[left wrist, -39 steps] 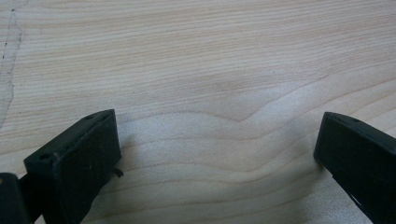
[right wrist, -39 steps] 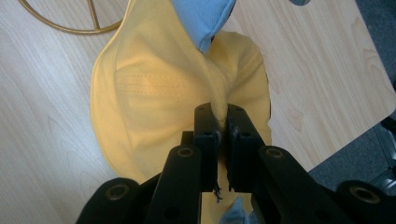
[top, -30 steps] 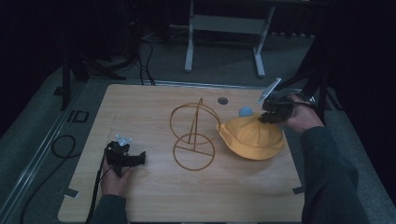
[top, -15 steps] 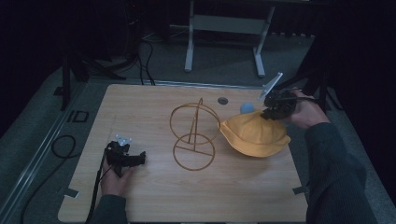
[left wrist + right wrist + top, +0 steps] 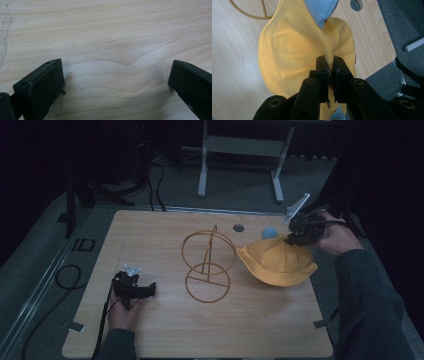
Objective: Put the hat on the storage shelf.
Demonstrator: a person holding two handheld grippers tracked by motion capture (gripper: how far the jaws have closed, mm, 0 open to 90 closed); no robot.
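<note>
Table: light wood table, dark room behind, grey floor around it.
Hat: yellow hat at the table's right side, part of the brim off the wood, blue lining showing at its far edge.
Right gripper: my jaws pinched tight on a fold of the hat's brim, cloth bunched between them.
Left gripper: low over bare wood near the front left, my jaws wide apart, nothing between.
Stand: gold wire stand mid-table, just left of the hat.
</note>
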